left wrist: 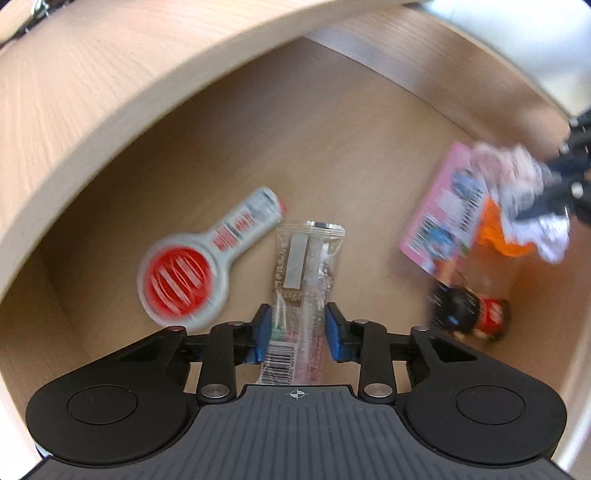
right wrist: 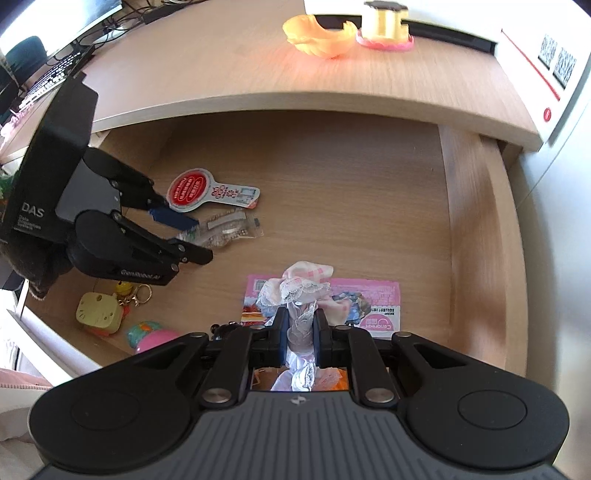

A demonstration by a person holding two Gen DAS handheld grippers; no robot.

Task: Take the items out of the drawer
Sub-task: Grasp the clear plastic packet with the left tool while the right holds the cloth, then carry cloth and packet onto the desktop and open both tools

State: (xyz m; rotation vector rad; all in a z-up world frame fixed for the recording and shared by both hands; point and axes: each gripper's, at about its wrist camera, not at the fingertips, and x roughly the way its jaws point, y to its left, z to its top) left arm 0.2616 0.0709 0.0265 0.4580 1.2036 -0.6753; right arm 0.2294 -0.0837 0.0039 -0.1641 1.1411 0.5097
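in the right wrist view, the left gripper (right wrist: 184, 236) reaches in from the left edge of the frame, its blue pads (right wrist: 171, 218) on either side of a clear snack packet (right wrist: 225, 230) lying on the drawer (right wrist: 332, 177) floor. in the left wrist view the packet (left wrist: 303, 288) runs up the middle between the pads (left wrist: 262, 332); they sit just beside its edges with a thin gap showing, so the jaws are partly open and not pressing. left of the packet, touching its upper corner, lies a grey tag with a red round head (left wrist: 192, 266). in the lower left of the right wrist view, at the drawer's front corner, are a yellow box (right wrist: 98, 312) with a keyring and a pink-green ball (right wrist: 149, 334).

in the lower middle of that view, the right gripper (right wrist: 301, 332) is clamped on a white and pink lace cloth (right wrist: 306, 284), which bunches up above the pads. under the cloth lies a pink card (right wrist: 373, 299) flat on the drawer floor. in the left wrist view the same cloth (left wrist: 517, 184) and card (left wrist: 439, 221) show blurred at the right, with something orange (left wrist: 495, 229) beneath and a small dark and red figure (left wrist: 469, 314) below them.

on the desk (right wrist: 240, 66) above the drawer, at the upper middle of the right wrist view, sit an orange bowl (right wrist: 317, 35) and a yellow toy (right wrist: 384, 22) just beside it.
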